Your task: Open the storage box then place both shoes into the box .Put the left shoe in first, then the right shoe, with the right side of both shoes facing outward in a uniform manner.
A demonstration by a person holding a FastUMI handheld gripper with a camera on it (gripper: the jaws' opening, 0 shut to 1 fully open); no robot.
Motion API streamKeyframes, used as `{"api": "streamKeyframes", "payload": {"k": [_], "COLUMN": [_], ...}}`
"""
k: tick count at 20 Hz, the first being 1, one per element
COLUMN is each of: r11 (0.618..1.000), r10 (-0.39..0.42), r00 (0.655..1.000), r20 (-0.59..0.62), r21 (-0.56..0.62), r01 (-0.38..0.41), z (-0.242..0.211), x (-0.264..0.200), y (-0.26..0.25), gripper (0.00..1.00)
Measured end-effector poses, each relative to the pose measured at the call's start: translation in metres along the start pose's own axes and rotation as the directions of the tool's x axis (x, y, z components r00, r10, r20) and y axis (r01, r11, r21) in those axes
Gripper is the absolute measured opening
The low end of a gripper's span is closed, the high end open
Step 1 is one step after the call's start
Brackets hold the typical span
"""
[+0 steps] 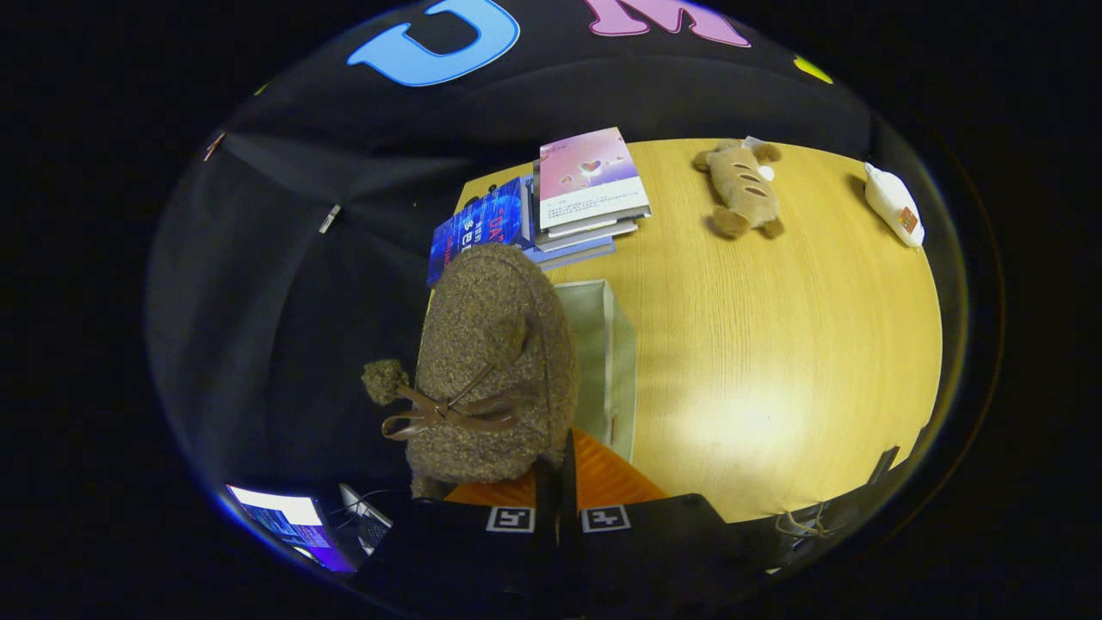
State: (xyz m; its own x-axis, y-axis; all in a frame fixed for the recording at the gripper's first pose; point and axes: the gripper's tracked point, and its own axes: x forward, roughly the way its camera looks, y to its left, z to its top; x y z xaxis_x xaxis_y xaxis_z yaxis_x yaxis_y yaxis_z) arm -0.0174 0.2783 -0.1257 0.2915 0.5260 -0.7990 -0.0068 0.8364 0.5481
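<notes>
Gripper view
Gripper: fingers nearly together, clamped on the shoe's heel edge.
Shoe: fuzzy brown, bow on top, held up at 11 o'clock from the fingers.
Box: open, on the table, just beyond the shoe at 1 o'clock.
Books: stacked at 12 o'clock.
Plush: at 2 o'clock, well apart.

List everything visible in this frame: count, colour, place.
shoe: one, brown fuzzy with a bow, held just ahead of the fingers, above the box
storage box: one, pale grey-green, on the table beside the shoe
books: a stack, pink and blue covers, beyond the box
plush toy: one, tan, far side of the table
white bottle: one, far table corner
table: one, light wood
gripper: one, fingers closed on the shoe
</notes>
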Motion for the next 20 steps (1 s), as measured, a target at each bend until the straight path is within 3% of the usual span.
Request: {"api": "streamKeyframes", "payload": {"k": [8, 9, 13, 20], "r11": [0.998, 0.999, 0.999, 0.998], "r10": [-0.058, -0.033, 0.003, 0.022], "r00": [0.998, 0.999, 1.0, 0.999], "r20": [-0.004, -0.007, -0.003, 0.026], "r21": [-0.031, -0.022, -0.04, -0.061], "r01": [0.058, 0.033, -0.003, -0.021], "z": [-0.005, -0.003, -0.003, -0.001], "x": [0.032, 0.031, 0.025, 0.01], "y": [-0.001, 0.004, 0.01, 0.01], "gripper": [0.06, 0.13, 1.0, 0.99]}}
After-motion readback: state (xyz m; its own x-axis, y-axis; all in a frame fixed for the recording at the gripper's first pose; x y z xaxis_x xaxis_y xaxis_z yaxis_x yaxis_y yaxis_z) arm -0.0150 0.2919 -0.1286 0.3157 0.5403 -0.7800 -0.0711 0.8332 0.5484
